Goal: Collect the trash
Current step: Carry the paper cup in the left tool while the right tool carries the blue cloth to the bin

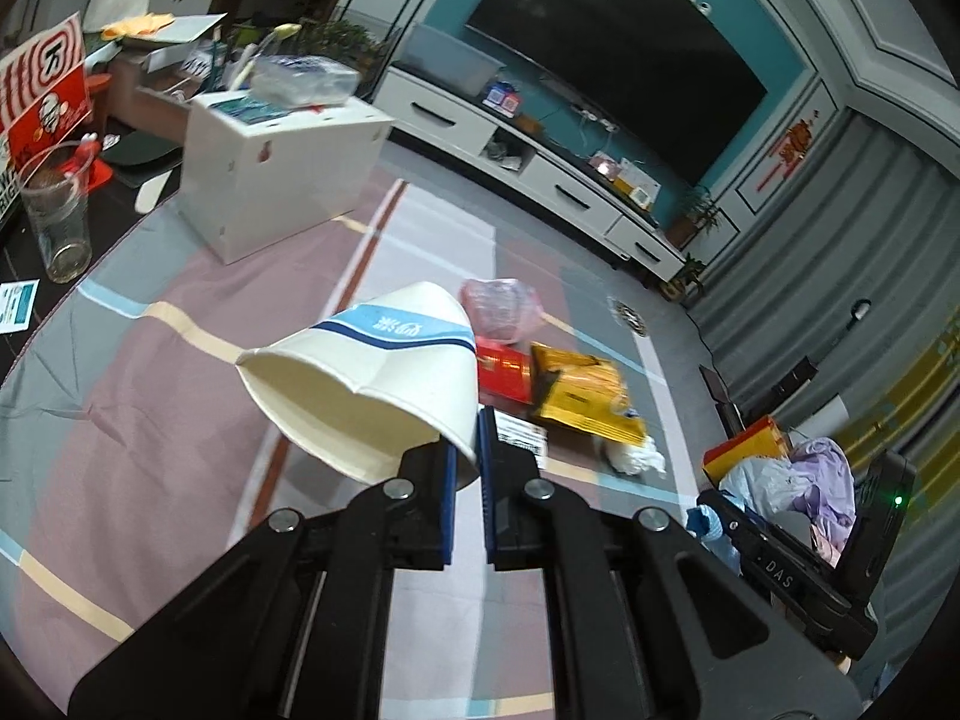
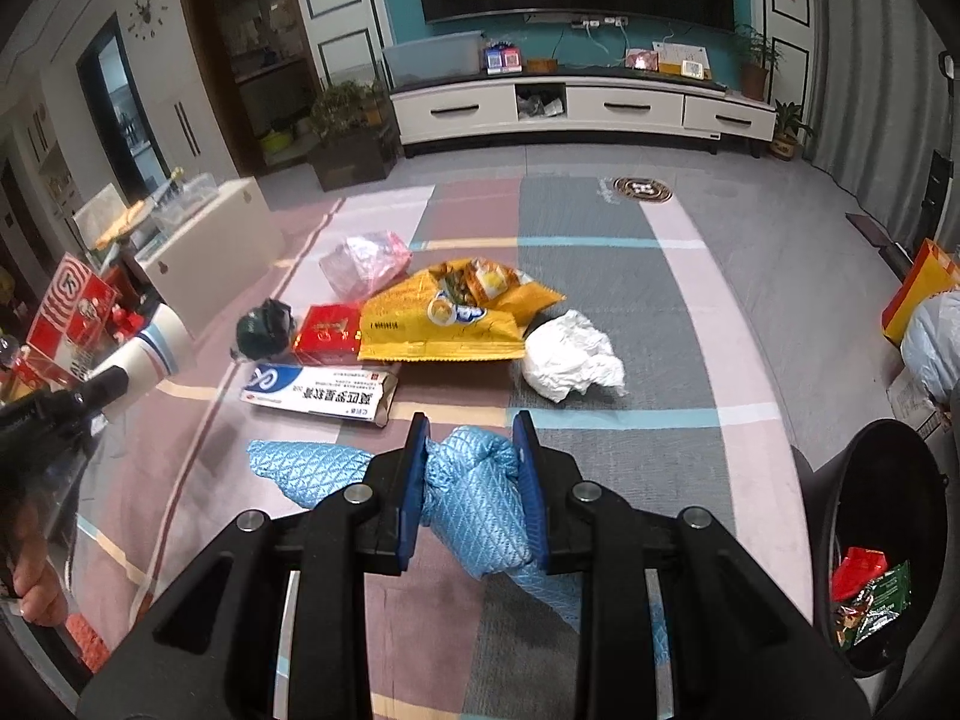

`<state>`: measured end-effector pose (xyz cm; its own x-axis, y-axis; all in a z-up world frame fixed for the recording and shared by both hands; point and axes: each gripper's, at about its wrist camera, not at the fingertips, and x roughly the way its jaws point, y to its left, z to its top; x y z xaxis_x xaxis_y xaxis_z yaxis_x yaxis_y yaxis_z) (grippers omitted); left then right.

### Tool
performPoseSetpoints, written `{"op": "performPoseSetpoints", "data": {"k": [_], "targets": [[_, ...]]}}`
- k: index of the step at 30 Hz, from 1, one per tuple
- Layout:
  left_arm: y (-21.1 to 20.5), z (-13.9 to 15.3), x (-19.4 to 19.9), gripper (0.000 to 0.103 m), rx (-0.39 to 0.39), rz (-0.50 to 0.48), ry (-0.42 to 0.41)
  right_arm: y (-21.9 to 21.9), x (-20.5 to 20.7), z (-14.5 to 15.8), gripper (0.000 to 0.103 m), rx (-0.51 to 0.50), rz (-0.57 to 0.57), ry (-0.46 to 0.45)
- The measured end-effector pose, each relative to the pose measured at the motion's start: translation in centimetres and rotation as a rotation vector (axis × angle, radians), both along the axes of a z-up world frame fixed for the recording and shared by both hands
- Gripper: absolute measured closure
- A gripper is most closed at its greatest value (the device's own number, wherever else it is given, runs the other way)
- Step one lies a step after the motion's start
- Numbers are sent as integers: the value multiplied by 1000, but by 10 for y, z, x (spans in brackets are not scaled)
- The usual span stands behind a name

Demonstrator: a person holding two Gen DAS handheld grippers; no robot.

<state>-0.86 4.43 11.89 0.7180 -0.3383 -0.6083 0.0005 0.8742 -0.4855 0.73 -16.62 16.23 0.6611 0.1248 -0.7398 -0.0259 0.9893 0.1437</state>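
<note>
Trash is in both tools: the left tool [image 1: 465,468] is pinched almost fully closed on the thin wall of a white paper cup [image 1: 372,372] with a blue band, its rim squashed out of round, and the right tool [image 2: 471,468] is clamped, jaws a little apart, on a crumpled blue quilted bag [image 2: 474,498] whose loose ends hang out to either side. Both loads are clear of the floor. The black bin [image 2: 882,546] stands low on the right, already holding a few wrappers. More trash lies on the striped rug [image 2: 600,276]: a flat white medicine box [image 2: 318,390], a glossy yellow snack bag [image 2: 444,318], a wad of white paper [image 2: 570,354], a red packet [image 2: 327,330], a dark crumpled lump [image 2: 264,327] and a pink plastic bag [image 2: 366,258]. The cup is held by its wall alone, so I judge that it could crease further and slip free. The slick quilted bag could slide between the pads, or its trailing tail could catch the bin's rim and spill outside.
</note>
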Motion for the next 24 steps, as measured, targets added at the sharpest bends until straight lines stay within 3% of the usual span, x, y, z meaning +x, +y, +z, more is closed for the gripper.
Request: {"op": "performPoseSetpoints", "data": {"k": [12, 24], "targets": [[-66, 29, -24, 95, 20, -113, -71, -45, -38, 40, 74, 66, -71, -90], [-136, 37, -36, 95, 17, -241, -92, -97, -70, 56, 74, 129, -190, -161]]}}
